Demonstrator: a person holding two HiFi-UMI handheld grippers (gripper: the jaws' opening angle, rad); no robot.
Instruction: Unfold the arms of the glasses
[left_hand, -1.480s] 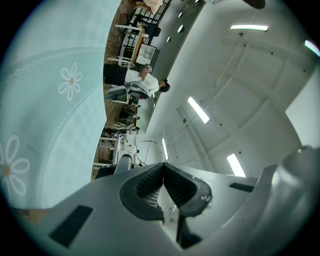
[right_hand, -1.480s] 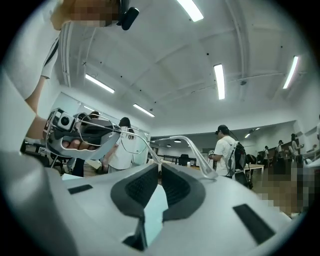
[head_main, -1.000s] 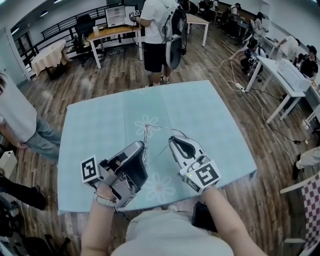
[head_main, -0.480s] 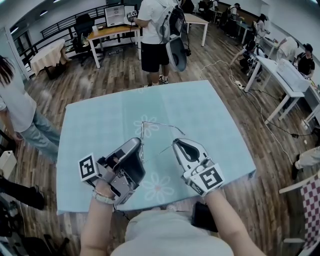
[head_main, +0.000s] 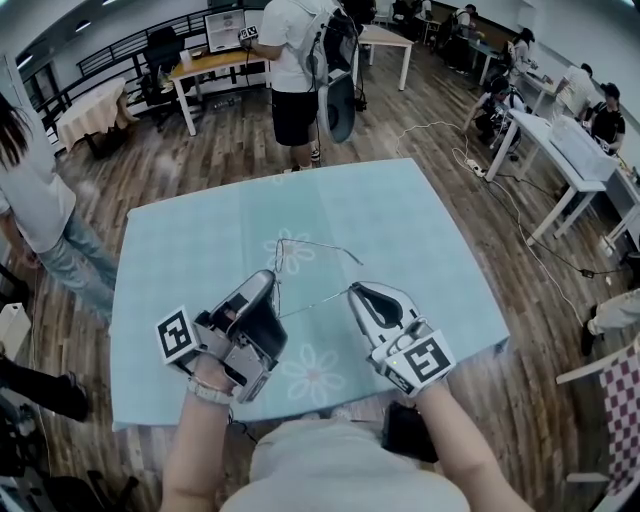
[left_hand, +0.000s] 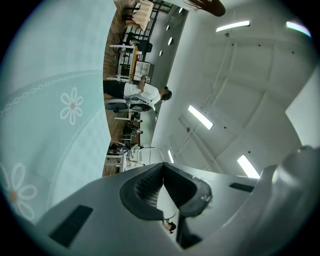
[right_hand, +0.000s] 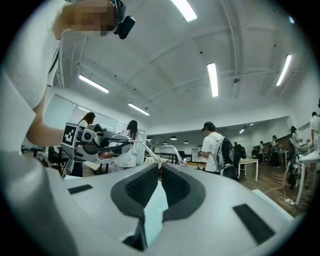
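Thin wire-framed glasses (head_main: 300, 242) hang in the air above the pale blue tablecloth (head_main: 420, 230), between both grippers. My left gripper (head_main: 272, 283) is shut on the front frame; a lens rim (left_hand: 148, 149) pokes out just past its closed jaws (left_hand: 162, 167). My right gripper (head_main: 353, 293) is shut on the tip of the near arm, which runs as a thin wire (right_hand: 140, 145) from the left gripper (right_hand: 100, 142) to the closed right jaws (right_hand: 159, 167). The far arm juts out toward the right, free.
A person with a backpack (head_main: 300, 60) stands beyond the table's far edge, and another person (head_main: 30, 220) is at the left. Desks and seated people (head_main: 560, 120) fill the right side of the room. Flower prints (head_main: 315, 372) mark the cloth near me.
The right gripper has drawn the near arm's tip to the right and toward me, so that arm now stands wider from the frame. The left gripper has barely shifted.
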